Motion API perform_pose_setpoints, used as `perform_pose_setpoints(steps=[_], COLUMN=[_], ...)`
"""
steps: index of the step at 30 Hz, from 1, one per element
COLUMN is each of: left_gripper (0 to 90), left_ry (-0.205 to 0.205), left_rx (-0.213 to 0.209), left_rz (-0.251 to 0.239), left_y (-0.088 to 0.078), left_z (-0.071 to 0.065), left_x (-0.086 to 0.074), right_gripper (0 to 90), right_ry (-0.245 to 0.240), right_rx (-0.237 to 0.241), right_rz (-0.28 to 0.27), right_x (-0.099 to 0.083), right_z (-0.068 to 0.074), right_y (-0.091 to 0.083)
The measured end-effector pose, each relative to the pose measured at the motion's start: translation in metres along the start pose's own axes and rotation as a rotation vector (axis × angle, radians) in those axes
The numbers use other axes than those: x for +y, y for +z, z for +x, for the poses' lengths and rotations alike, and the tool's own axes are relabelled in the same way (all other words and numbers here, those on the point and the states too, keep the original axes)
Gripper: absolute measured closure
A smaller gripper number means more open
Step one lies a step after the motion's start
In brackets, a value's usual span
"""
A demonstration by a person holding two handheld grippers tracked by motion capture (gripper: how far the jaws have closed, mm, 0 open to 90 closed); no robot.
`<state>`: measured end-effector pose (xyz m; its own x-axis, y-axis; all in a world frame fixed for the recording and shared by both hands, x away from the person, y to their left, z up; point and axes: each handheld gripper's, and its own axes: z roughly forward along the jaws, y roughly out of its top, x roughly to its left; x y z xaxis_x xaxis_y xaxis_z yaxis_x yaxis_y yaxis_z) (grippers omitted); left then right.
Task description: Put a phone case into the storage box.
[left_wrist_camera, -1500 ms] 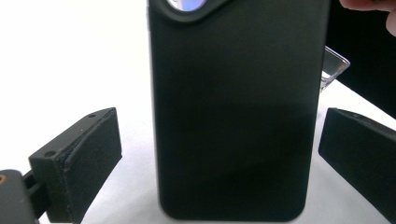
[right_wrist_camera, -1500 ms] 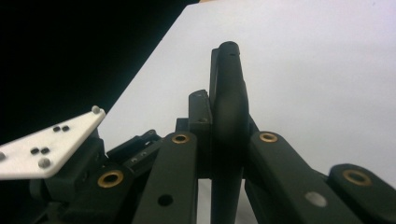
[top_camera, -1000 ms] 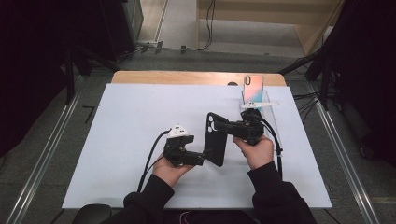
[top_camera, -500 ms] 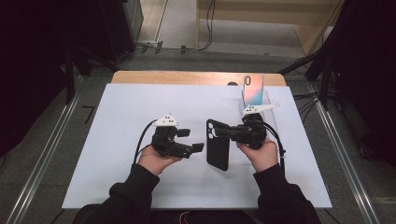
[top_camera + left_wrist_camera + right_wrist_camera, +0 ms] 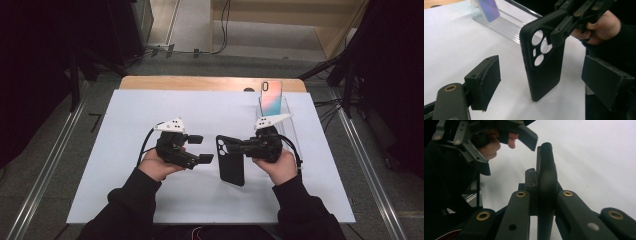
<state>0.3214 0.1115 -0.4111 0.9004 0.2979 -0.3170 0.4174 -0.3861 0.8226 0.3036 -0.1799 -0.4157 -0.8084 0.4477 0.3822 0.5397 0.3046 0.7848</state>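
Near the centre of the high view we see the right tongs (image 5: pixel 239 148) clamped on a black phone case (image 5: pixel 231 161), gripping its edge beside the camera cutouts. The case hangs over the white desk (image 5: pixel 120 200). Left of it, the left tongs (image 5: pixel 200 149) stand apart with nothing between them. A phone (image 5: pixel 271 96) stands in a clear stand (image 5: pixel 292 131) at upper right.
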Motion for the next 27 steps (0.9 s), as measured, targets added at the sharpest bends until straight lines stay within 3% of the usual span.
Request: perform_pose_setpoints(steps=[3, 5, 7, 11, 15, 27], left_gripper=[16.6, 16.7, 22.6, 28.1, 41.6, 62.5], left_ry=[0.013, 0.033, 0.057, 0.053, 0.101, 0.088], left_rx=[-0.016, -0.048, -0.074, -0.111, -0.149, -0.199], left_rz=[0.000, 0.004, 0.002, -0.001, 0.007, 0.063], left_y=[-0.003, -0.005, -0.006, -0.008, -0.010, -0.003], left_z=[0.002, 0.002, 0.002, 0.005, 0.005, 0.010], left_x=[0.002, 0.004, 0.005, 0.007, 0.008, 0.008], right_gripper=[82.3, 82.4, 82.4, 82.4, 82.4, 82.4], right_ry=[-0.011, -0.040, -0.060, -0.106, -0.120, -0.166], right_rx=[0.039, 0.063, 0.081, 0.108, 0.134, 0.189], right_rz=[0.006, 0.003, 0.003, 0.013, 0.014, 0.025], right_x=[0.000, 0.000, 0.001, 0.002, 0.002, 0.002], right_z=[0.000, 0.002, 0.004, 0.008, 0.009, 0.014], right_y=[0.005, 0.007, 0.009, 0.012, 0.013, 0.016])
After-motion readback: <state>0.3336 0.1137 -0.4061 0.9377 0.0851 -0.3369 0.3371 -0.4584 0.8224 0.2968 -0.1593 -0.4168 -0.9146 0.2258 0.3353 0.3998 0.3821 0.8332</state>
